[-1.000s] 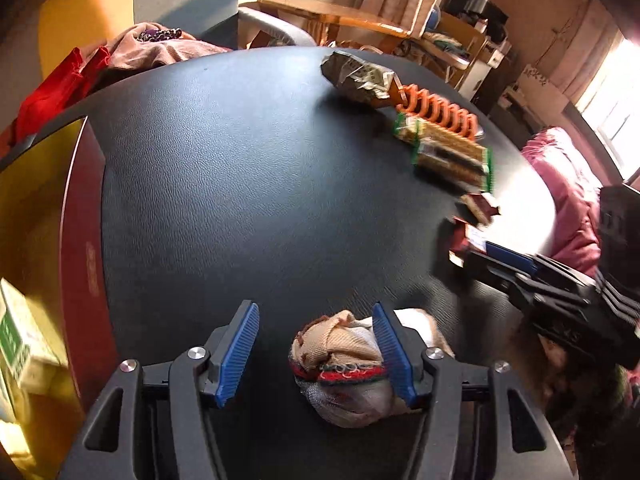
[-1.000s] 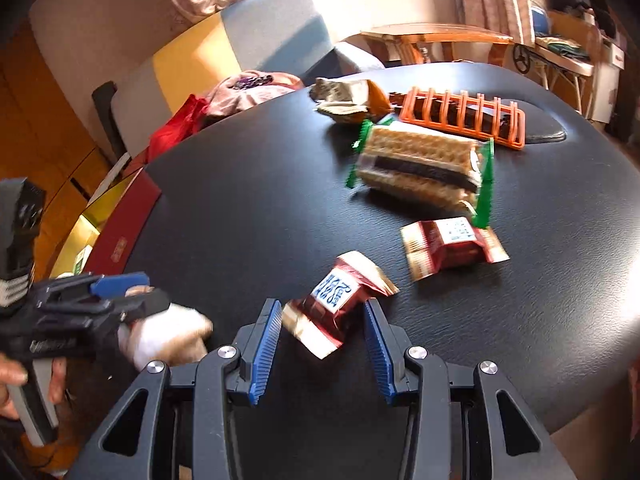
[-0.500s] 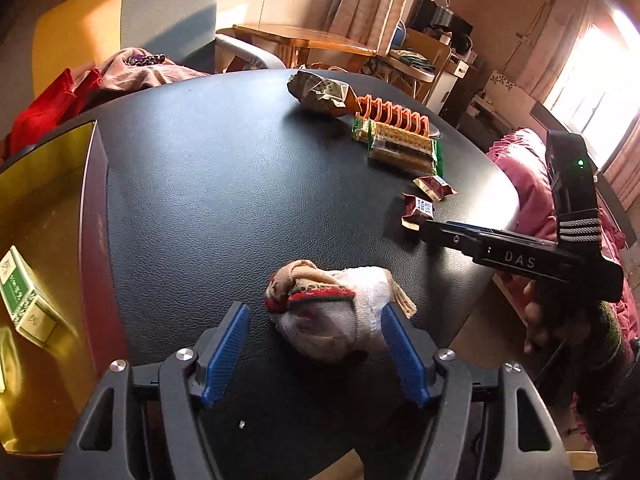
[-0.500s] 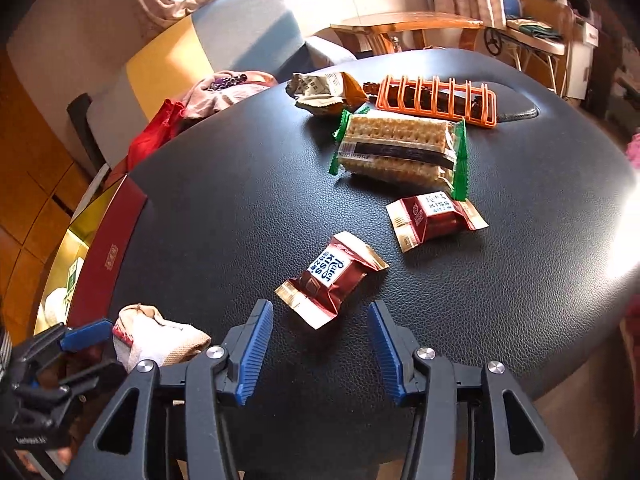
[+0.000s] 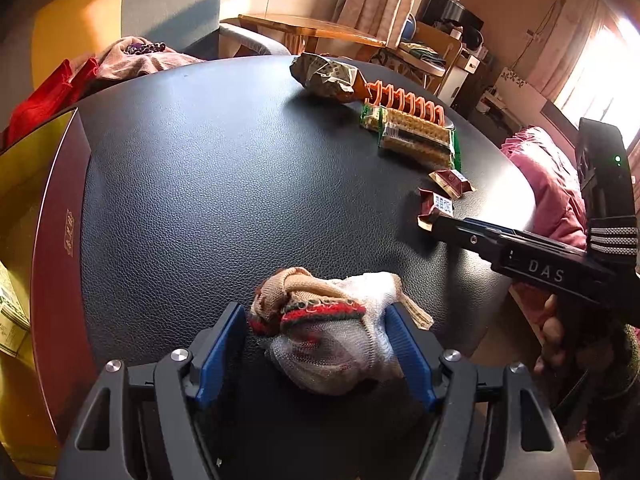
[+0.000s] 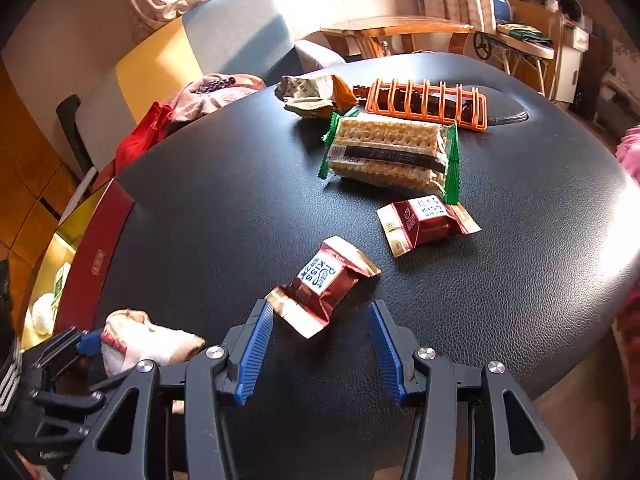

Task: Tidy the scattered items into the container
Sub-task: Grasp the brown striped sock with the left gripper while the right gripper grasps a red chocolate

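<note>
A balled-up sock (image 5: 328, 332), white and tan with a red band, lies on the black table between the blue pads of my left gripper (image 5: 314, 344). Its jaws are closing; the right pad touches the sock and a thin gap shows at the left pad. My right gripper (image 6: 320, 344) stands open near the table's front edge. A dark red candy (image 6: 324, 284) lies just ahead of its tips, its wrapper end at the left fingertip (image 6: 260, 316). The red-rimmed, gold-lined box (image 5: 56, 240) sits at the table's left edge.
Further back lie a second red candy (image 6: 428, 220), a green-ended cracker pack (image 6: 388, 156), an orange rack (image 6: 428, 100) and a crumpled snack bag (image 6: 312, 92). Cloths are heaped on the chair behind the table. A green-and-white packet (image 6: 60, 284) lies in the box.
The sock sat against the left gripper's right pad; now it is centred between the jaws, which widened and then narrowed. The right jaws opened slightly, and the candy now lies ahead of them.
</note>
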### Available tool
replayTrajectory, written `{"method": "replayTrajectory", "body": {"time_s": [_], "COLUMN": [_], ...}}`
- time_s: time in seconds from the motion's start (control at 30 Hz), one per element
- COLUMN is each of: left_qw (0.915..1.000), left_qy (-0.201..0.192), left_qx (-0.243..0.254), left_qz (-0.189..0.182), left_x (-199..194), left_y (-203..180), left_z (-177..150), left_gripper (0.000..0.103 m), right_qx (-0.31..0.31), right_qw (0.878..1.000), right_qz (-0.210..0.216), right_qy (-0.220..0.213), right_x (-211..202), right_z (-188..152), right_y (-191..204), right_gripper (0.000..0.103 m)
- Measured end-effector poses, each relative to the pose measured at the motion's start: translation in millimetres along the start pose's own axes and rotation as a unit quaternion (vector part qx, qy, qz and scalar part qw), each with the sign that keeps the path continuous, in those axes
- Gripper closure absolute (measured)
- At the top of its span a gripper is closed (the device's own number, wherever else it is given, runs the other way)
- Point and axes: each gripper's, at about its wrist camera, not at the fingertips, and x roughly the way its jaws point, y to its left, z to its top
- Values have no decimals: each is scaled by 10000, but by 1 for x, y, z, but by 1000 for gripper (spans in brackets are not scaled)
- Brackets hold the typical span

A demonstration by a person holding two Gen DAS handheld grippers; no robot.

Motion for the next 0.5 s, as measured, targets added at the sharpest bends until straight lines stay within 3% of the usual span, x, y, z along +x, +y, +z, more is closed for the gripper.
{"method": "replayTrajectory", "body": {"time_s": [0.13,0.3,0.5], "left_qw": [9999,9998,9998], "left_qy": [-65,-122,-171], "left_qx": [-4,113,109], "left_qz": [81,97,28], "left_x": [-1,-2,-5], "left_y": [1,-2,0], "left_z": [-1,-1,-2], "left_gripper": [42,53,57], "right_qx": [-22,-129,-190], "right_qw": [9999,9991,9989], "right_qz": [-137,-390,-394], "right_qy": [-38,-102,-149], "right_x": [7,14,11], "right_z": [7,12,10], "right_y": [5,9,6], "right_gripper": [51,69,74]}}
